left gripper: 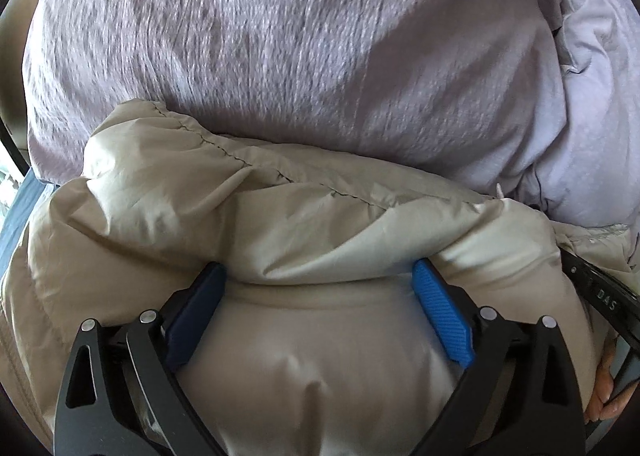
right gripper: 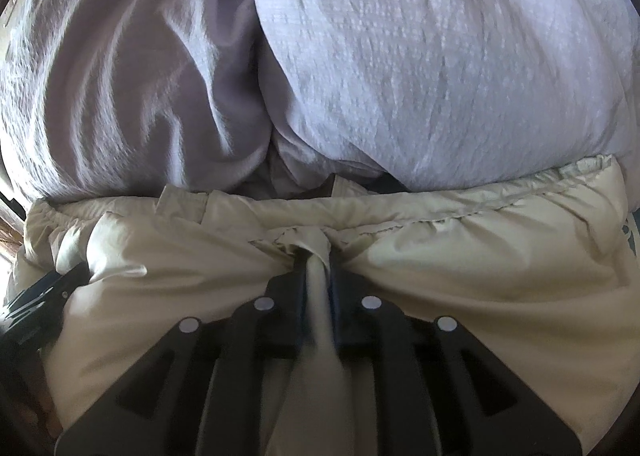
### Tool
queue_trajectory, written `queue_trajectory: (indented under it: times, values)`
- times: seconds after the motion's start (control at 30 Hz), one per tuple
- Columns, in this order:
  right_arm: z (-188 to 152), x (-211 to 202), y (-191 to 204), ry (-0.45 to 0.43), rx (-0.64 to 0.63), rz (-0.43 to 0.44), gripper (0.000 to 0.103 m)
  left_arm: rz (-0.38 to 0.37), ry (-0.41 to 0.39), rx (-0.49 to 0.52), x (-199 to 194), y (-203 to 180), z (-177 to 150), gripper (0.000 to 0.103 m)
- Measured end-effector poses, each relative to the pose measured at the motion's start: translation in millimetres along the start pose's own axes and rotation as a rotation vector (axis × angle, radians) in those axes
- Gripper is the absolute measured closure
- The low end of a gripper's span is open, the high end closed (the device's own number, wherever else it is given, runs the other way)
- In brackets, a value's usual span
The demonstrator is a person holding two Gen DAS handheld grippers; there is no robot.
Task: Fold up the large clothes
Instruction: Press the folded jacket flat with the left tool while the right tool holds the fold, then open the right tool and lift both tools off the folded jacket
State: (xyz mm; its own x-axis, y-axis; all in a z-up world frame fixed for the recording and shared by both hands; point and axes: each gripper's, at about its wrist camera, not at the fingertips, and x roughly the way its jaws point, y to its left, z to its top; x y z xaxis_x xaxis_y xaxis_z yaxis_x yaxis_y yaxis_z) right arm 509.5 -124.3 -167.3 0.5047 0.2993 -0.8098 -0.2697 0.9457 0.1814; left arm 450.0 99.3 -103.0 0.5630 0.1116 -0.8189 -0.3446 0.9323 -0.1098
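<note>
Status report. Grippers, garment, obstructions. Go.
Left gripper open, straddling beige puffer jacket. Right gripper shut on jacket fold. Lilac bedding bunched directly ahead.

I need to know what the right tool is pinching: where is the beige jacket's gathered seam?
In the right wrist view the gathered seam runs across the beige jacket just beyond the right tool, below the lavender bedding.

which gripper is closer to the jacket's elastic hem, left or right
Right. The right gripper is shut on the jacket just short of its gathered hem. The left gripper is open astride a puffy fold farther back; no hem shows in its view.
</note>
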Motion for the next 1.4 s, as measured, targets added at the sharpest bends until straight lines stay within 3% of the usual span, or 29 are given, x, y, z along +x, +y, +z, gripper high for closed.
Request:
queue_trajectory:
  times: [0.2, 0.33, 0.43, 0.6, 0.73, 0.97, 1.4]
  values:
    - [-8.0, -6.4, -12.9, 0.000, 0.032, 0.033, 0.083, 0.012, 0.006, 0.005, 25.7, -7.4, 0.5, 0.005]
    - [-13.9, -28.3, -29.9, -0.027, 0.073, 0.036, 0.062, 0.016, 0.012, 0.007, 37.1, -11.3, -1.2, 0.004]
    - [-23.0, -56.9, -47.2, -0.086, 0.081, 0.019, 0.058, 0.015, 0.013, 0.006, 43.4, -12.6, -1.7, 0.004]
    - [-44.1, -88.1, -80.6, -0.158, 0.086, -0.102, 0.058, 0.015, 0.013, 0.006, 43.2, -10.8, -1.7, 0.004]
    - [-56.4, -87.4, -108.3, -0.149, 0.112, -0.187, 0.058, 0.014, 0.014, 0.006, 40.6, -10.2, -2.2, 0.004]
    - [-73.6, -67.0, -113.0, -0.133, 0.079, -0.257, 0.055, 0.012, 0.011, 0.006, 40.2, -5.8, -3.0, 0.004]
    - [-65.1, -38.2, -117.2, -0.126, 0.046, -0.315, 0.048, 0.010, -0.015, -0.001, 38.0, 11.2, -17.7, 0.004]
